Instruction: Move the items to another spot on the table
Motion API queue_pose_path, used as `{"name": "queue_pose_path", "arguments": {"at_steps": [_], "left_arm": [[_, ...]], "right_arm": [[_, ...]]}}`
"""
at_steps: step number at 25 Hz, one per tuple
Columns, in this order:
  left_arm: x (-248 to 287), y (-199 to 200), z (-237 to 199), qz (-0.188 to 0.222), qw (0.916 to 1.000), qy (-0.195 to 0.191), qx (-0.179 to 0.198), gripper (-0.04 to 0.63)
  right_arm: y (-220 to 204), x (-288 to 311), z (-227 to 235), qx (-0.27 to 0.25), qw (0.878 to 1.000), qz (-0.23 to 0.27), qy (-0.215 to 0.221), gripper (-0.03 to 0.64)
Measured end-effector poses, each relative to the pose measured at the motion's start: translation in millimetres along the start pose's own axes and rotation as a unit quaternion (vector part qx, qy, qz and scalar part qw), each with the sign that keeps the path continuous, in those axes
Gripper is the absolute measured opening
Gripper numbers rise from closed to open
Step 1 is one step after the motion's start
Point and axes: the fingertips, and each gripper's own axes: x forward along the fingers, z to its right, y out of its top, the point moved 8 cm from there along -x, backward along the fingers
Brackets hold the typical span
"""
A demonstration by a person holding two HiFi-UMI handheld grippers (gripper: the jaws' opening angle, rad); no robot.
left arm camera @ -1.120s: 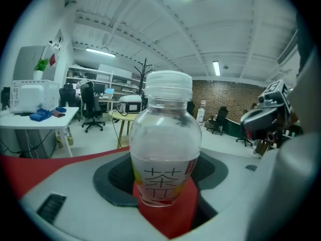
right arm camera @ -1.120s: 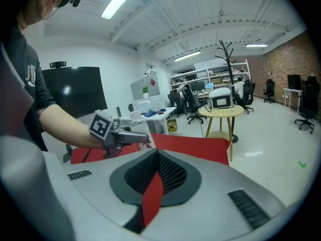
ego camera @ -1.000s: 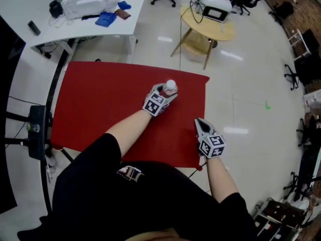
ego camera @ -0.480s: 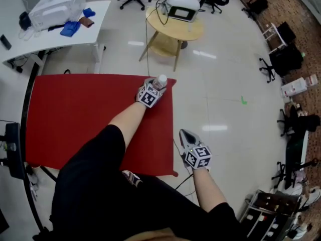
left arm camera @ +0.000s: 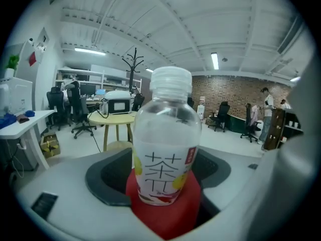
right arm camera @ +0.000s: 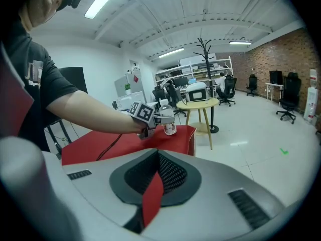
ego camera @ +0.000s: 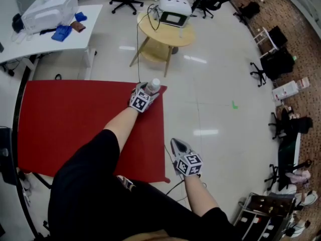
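**Colleague:** Start wide. What did you have in front of you?

**Me:** The red worktop [ego camera: 65,119] filled the left of the head view, with a round table [ego camera: 165,26] out on the floor beyond its far edge. My left arm reached across to the far right corner of the worktop. My right hand hung off its right edge, near the front corner, over the floor.

**Colleague:** And the claws?

**Me:** The right claw [ego camera: 175,144] was pressed together with nothing in it. A second before it had sat above the cloth's right edge, so it had drifted clear. The left claw [ego camera: 148,91] was the busy one. Its jaws were opening, with the bottle [left arm camera: 165,144] standing between them. From the left gripper view I could see dark gaps on both sides, so I judged the pads had let go.

**Colleague:** Where was the bottle, exactly?

**Me:** Upright on that far right corner, white cap [left arm camera: 171,78] on top, close to the edge. A second earlier it had stood further in along the far edge.

**Colleague:** Meaning?

**Me:** I took the move as made. What remained was backing the left claw straight off without clipping the bottle. So near the corner, a nudge could have tipped it onto the floor.
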Motion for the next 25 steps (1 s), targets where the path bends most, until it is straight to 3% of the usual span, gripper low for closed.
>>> {"name": "queue_pose_path", "arguments": {"at_steps": [2,6,11,17,19,25], "left_arm": [[-4.7,-8.1,-0.7,-0.017,0.9998,0.0,-0.006,0.381],[-29.1,-21.4,-2.0,-0.028,0.9995,0.002,-0.015,0.39],[-126.9,-49.3,1.6,-0.015,0.9986,0.006,-0.051,0.378],[-287.2,-63.4,37.5,0.063,0.9917,-0.029,-0.109,0.042],[-343.7,-70.5,47.7,0.081,0.9879,-0.029,-0.129,0.0],[-514.0,-102.6,23.5,0.099,0.9843,-0.002,-0.146,0.0]], "right_arm": [[2.2,3.6,-3.9,-0.002,1.0,0.001,0.008,0.006],[8.3,10.2,-0.5,-0.006,1.0,0.003,0.03,0.006],[8.1,20.5,-23.3,-0.012,0.998,0.0,0.069,0.006],[25.2,35.7,-71.4,-0.04,0.99,0.013,0.133,0.006],[34.6,34.6,-102.6,-0.061,0.986,0.017,0.157,0.006],[36.5,48.6,-232.6,-0.075,0.975,0.028,0.206,0.006]]}}
